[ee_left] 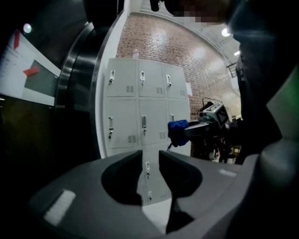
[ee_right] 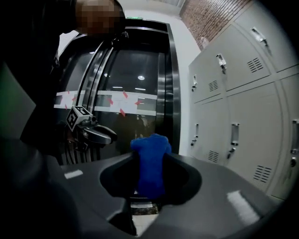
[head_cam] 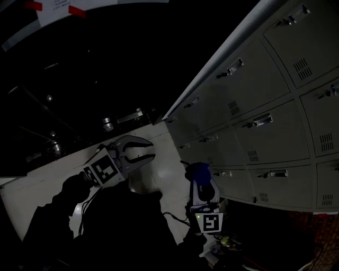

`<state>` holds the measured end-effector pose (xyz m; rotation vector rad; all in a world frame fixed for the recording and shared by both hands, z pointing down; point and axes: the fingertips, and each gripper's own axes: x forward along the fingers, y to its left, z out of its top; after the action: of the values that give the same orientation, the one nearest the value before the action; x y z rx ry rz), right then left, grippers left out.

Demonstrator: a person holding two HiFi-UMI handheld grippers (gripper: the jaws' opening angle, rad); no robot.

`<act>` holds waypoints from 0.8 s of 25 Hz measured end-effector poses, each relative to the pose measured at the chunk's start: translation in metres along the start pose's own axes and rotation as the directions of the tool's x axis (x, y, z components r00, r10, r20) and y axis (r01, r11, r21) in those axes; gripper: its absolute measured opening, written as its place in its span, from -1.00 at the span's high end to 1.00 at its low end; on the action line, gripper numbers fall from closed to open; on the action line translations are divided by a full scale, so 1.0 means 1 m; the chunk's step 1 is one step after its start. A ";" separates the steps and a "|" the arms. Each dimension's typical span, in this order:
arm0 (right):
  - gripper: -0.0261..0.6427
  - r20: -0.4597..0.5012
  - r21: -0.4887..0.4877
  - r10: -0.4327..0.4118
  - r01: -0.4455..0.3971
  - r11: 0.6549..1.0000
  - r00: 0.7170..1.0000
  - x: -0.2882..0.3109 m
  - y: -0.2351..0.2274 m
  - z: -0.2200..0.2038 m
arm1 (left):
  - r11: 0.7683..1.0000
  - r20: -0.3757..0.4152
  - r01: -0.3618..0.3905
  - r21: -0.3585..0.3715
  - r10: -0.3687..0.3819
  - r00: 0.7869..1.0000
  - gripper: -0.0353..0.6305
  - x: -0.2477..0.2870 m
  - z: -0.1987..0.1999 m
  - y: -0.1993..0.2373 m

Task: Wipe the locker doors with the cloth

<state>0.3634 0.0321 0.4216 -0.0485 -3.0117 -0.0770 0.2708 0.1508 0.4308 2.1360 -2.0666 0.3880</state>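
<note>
Between the pressed-in jaws of the right gripper (ee_right: 152, 159) sits the cloth (ee_right: 151, 144), a bright blue, fuzzy wad that bulges up past the fingertips. Ahead and to the right of this gripper stand the locker doors (ee_right: 243, 116), pale grey, each with a small metal handle and a block of vent slots; whether the cloth touches them I cannot tell. The marker cube (head_cam: 211, 223) at the gripper's back shows a black-and-white square pattern, no words. A white sheet (head_cam: 58, 9) with red patches carries print too small to read. The left gripper (ee_left: 150, 156) is held off to the side, well apart from the doors, its jaws parted with nothing between them, gripped by a dark-clad hand (head_cam: 71, 189).
</note>
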 end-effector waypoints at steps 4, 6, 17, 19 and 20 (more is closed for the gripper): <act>0.56 0.002 -0.033 0.116 -0.116 0.993 0.993 0.017 0.029 0.009 | 0.996 0.025 -0.089 0.030 0.089 0.996 0.59 -0.035 -0.014 0.001; 0.56 -0.001 -0.048 0.156 -0.156 0.987 0.988 0.044 0.044 0.012 | 0.992 0.027 -0.123 0.014 0.122 0.992 0.59 -0.049 -0.025 0.022; 0.56 -0.005 -0.054 0.199 -0.199 0.979 0.980 0.183 0.043 0.010 | 0.993 0.025 -0.118 -0.013 0.119 0.993 0.59 -0.037 -0.050 0.144; 0.56 -0.001 -0.042 0.171 -0.171 0.984 0.985 0.211 0.027 0.011 | 0.996 0.029 -0.084 0.007 0.084 0.996 0.59 -0.020 -0.045 0.172; 0.56 0.001 -0.034 0.150 -0.150 0.988 0.989 0.224 0.018 0.013 | 0.998 0.027 -0.061 0.011 0.060 0.998 0.59 -0.011 -0.040 0.184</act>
<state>0.1408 0.0569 0.4388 -0.2787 -2.9985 -0.1134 0.0835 0.1639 0.4519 2.1003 -2.1530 0.3814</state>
